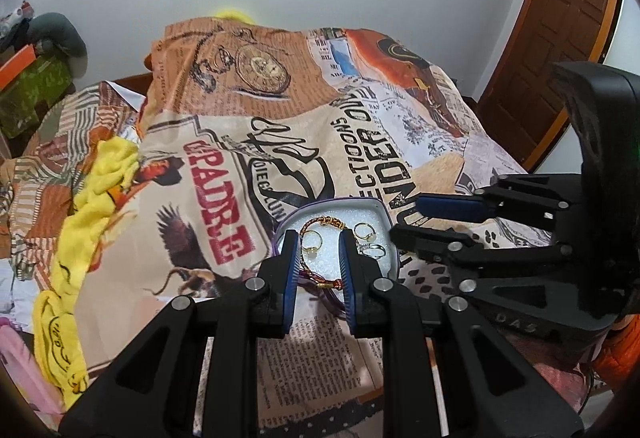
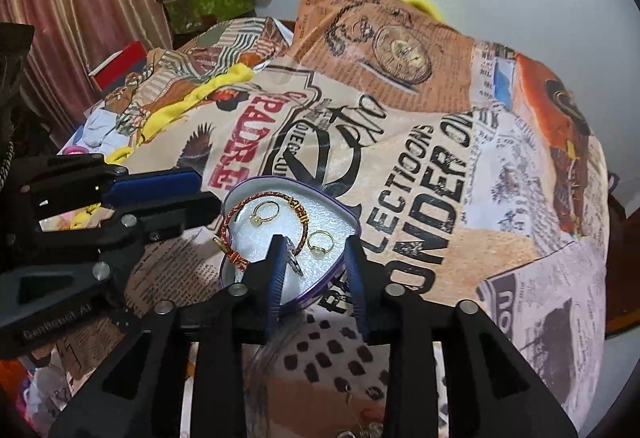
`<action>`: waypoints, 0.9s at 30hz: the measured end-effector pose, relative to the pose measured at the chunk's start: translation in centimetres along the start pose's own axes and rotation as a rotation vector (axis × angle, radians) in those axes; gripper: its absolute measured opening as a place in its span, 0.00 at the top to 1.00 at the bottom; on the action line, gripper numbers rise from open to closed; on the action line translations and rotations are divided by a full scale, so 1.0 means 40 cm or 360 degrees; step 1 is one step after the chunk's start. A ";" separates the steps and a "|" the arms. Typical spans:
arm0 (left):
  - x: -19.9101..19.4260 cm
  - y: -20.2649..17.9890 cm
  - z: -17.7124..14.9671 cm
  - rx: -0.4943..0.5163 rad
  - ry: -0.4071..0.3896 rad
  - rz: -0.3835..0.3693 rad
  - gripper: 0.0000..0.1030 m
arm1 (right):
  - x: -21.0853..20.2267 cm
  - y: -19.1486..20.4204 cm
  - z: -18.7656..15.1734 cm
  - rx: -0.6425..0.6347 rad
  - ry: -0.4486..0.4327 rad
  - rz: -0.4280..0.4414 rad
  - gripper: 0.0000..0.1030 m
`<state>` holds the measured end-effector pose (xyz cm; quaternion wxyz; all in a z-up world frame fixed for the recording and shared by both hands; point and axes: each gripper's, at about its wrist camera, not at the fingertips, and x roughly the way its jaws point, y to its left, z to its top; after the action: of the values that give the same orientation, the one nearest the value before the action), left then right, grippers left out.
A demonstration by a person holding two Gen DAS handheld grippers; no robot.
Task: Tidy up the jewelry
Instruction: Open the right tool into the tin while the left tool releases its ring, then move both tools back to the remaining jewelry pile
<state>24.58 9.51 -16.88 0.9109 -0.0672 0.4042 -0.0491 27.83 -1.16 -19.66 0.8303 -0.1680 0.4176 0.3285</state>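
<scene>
Blue-padded left hand-held gripper (image 1: pixel 319 242) and right hand-held gripper (image 2: pixel 314 252) hover parted, empty, over a heart-shaped foam-lined tin (image 2: pixel 349 215) holding a braided bracelet (image 2: pixel 256 200).

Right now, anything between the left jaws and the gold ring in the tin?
Nothing visible. The left gripper is open and its jaws already frame the gold ring lying on the white foam of the heart-shaped tin. The red-gold bracelet arcs just beyond it.

Bedsheet (image 2: pixel 440 166) tan-orange newsprint pattern; tray (image 2: pixel 352 216) purple rim, white lining; bracelet (image 2: pixel 240 216) red-gold; rings (image 2: pixel 322 241) gold; cloth (image 1: pixel 76 238) yellow.
</scene>
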 end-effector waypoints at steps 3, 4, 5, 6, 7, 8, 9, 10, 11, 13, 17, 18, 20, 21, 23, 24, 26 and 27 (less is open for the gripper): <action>-0.028 -0.007 0.001 0.0006 -0.0023 0.0009 0.82 | -0.032 -0.002 -0.004 0.0004 -0.0038 -0.0013 0.73; -0.040 -0.010 0.001 0.0008 -0.0033 0.0011 0.82 | -0.047 -0.004 -0.006 0.0006 -0.0055 -0.0021 0.73; -0.050 -0.015 0.001 0.0010 -0.0043 0.0013 0.81 | -0.055 -0.004 -0.005 0.0006 -0.0065 -0.0028 0.73; -0.056 -0.017 0.003 0.0011 -0.0049 0.0014 0.80 | -0.070 -0.006 -0.007 0.0007 -0.0084 -0.0039 0.73; -0.069 -0.022 0.004 0.0012 -0.0062 0.0014 0.80 | -0.085 -0.008 -0.010 0.0010 -0.0103 -0.0048 0.73; -0.079 -0.027 0.005 0.0015 -0.0072 0.0013 0.80 | -0.094 -0.009 -0.011 0.0012 -0.0115 -0.0053 0.73; -0.087 -0.032 0.006 0.0017 -0.0081 0.0014 0.80 | -0.110 -0.012 -0.014 0.0019 -0.0136 -0.0057 0.73; -0.096 -0.038 0.008 0.0021 -0.0091 0.0014 0.79 | -0.122 -0.013 -0.017 0.0026 -0.0150 -0.0057 0.73; -0.107 -0.045 0.010 0.0027 -0.0101 0.0012 0.79 | -0.139 -0.016 -0.021 0.0035 -0.0168 -0.0052 0.73; -0.124 -0.057 0.011 0.0038 -0.0117 0.0006 0.79 | -0.167 -0.022 -0.027 0.0050 -0.0203 -0.0052 0.72; -0.156 -0.097 0.012 0.0079 -0.0149 0.0001 0.77 | -0.220 -0.033 -0.044 0.0069 -0.0269 -0.0076 0.72; -0.160 -0.104 0.012 0.0089 -0.0155 0.0007 0.73 | -0.229 -0.035 -0.049 0.0073 -0.0282 -0.0082 0.72; -0.165 -0.124 0.009 0.0112 -0.0165 0.0009 0.69 | -0.246 -0.044 -0.062 0.0082 -0.0298 -0.0098 0.72; -0.166 -0.133 0.006 0.0121 -0.0162 0.0003 0.69 | -0.252 -0.048 -0.070 0.0090 -0.0303 -0.0114 0.72; -0.157 -0.155 -0.001 0.0139 -0.0137 -0.0016 0.69 | -0.262 -0.059 -0.087 0.0104 -0.0306 -0.0137 0.72; -0.151 -0.164 -0.004 0.0144 -0.0126 -0.0024 0.69 | -0.264 -0.065 -0.095 0.0111 -0.0303 -0.0142 0.72; -0.135 -0.184 -0.013 0.0158 -0.0094 -0.0043 0.69 | -0.269 -0.077 -0.114 0.0132 -0.0293 -0.0151 0.72; -0.129 -0.190 -0.018 0.0162 -0.0083 -0.0051 0.69 | -0.268 -0.084 -0.124 0.0144 -0.0287 -0.0155 0.72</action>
<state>20.35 2.70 -12.36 0.9224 -0.0285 0.3763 -0.0824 22.57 -10.70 -13.97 0.8862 -0.1202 0.3471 0.2823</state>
